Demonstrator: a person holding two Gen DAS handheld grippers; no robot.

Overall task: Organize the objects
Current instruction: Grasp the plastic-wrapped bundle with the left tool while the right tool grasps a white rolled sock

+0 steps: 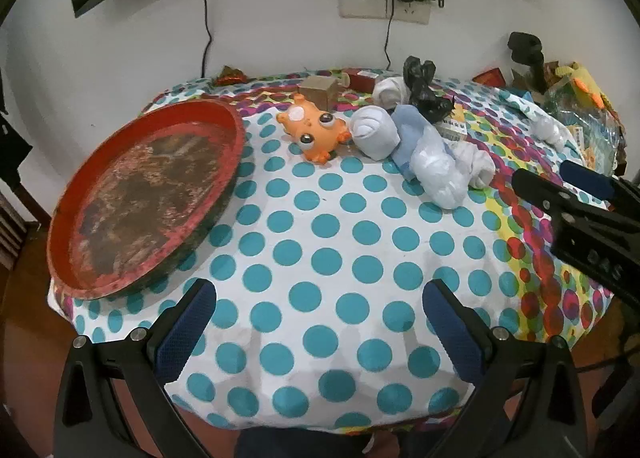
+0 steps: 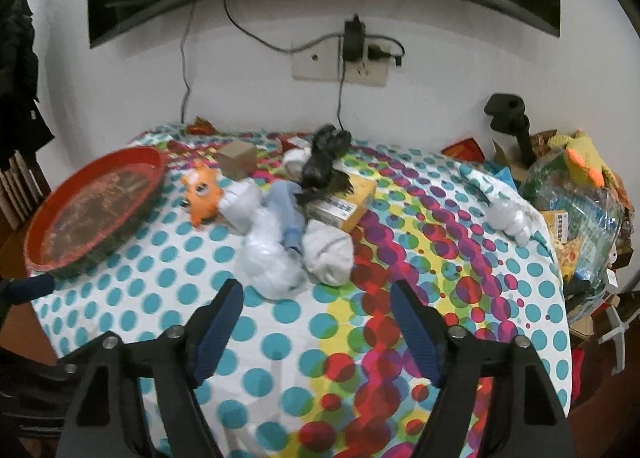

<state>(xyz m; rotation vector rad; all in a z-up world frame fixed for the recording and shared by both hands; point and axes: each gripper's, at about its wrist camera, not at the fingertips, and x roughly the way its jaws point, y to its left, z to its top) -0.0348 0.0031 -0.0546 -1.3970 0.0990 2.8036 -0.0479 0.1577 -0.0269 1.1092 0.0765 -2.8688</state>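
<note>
I see the table [image 1: 328,242] under its dotted cloth, and on its left side the big round red tray [image 1: 144,194], nothing loose lying in it. Right of the tray the objects sit in a cluster: crumpled white and pale-blue bags [image 1: 428,162], a rolled white sock [image 1: 374,134] touching the orange toy animal [image 1: 314,128], a black bag [image 1: 422,90] behind, and a small brown box [image 1: 320,92]. My left gripper [image 1: 320,322] hangs spread wide over bare cloth, gripping nothing. My right gripper [image 2: 316,322] is also spread, empty, just short of the bags.
</note>
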